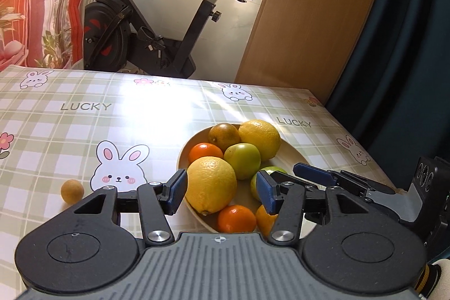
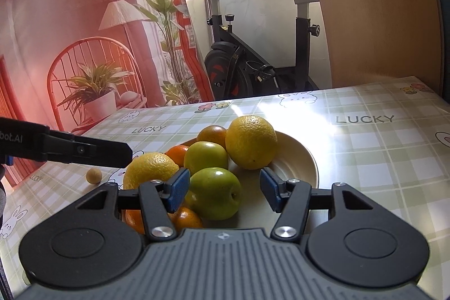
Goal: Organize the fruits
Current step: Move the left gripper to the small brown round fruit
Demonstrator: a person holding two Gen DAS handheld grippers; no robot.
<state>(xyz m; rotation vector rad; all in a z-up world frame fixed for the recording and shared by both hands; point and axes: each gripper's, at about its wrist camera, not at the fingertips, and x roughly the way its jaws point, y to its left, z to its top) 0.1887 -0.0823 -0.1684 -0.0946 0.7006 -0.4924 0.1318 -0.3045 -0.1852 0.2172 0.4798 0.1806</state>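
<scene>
A cream bowl (image 1: 292,156) (image 2: 298,159) on the checked tablecloth holds two lemons, green apples, small oranges and a brownish fruit. My left gripper (image 1: 222,191) is open above the bowl's near side, its jaws either side of the near lemon (image 1: 211,184), not touching it. My right gripper (image 2: 223,189) is open, with a green apple (image 2: 215,193) between its jaws, not gripped. The far lemon (image 2: 250,142) sits at the bowl's back. A small tan round fruit (image 1: 72,191) (image 2: 93,175) lies alone on the table, left of the bowl.
The right gripper's fingers (image 1: 315,173) reach over the bowl in the left wrist view; the left gripper's finger (image 2: 84,151) shows at left in the right wrist view. An exercise bike (image 1: 146,18) stands behind the table. A wooden panel (image 1: 303,18) is at the back right.
</scene>
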